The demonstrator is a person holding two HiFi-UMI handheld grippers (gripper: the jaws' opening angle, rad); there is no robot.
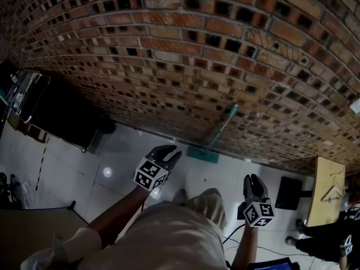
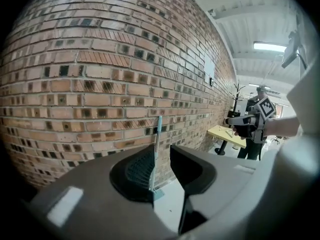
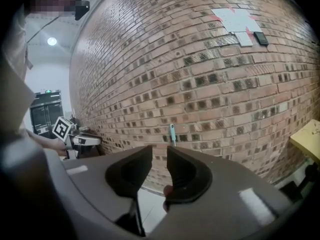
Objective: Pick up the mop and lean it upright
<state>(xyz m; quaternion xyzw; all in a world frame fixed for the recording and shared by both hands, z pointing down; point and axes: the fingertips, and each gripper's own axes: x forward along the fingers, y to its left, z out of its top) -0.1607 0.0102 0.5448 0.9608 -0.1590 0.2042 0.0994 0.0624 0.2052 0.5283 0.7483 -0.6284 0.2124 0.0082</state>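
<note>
Mop (image 1: 220, 128), one, seemingly against brick wall (image 1: 169, 66), left gripper (image 1: 172, 150), right gripper (image 1: 253, 178), both narrowly parted, empty

No legible text. The cubes of the left gripper (image 1: 169, 153) and right gripper (image 1: 253, 180) bear only black-and-white square markers. White sheets (image 3: 235, 20), 1 o'clock on the brick wall (image 3: 200, 84), show no readable print.

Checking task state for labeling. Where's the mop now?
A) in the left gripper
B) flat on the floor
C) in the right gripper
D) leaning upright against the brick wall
D: the mop leans on the brick wall, head on the floor, clear of the left gripper and right gripper.
</note>
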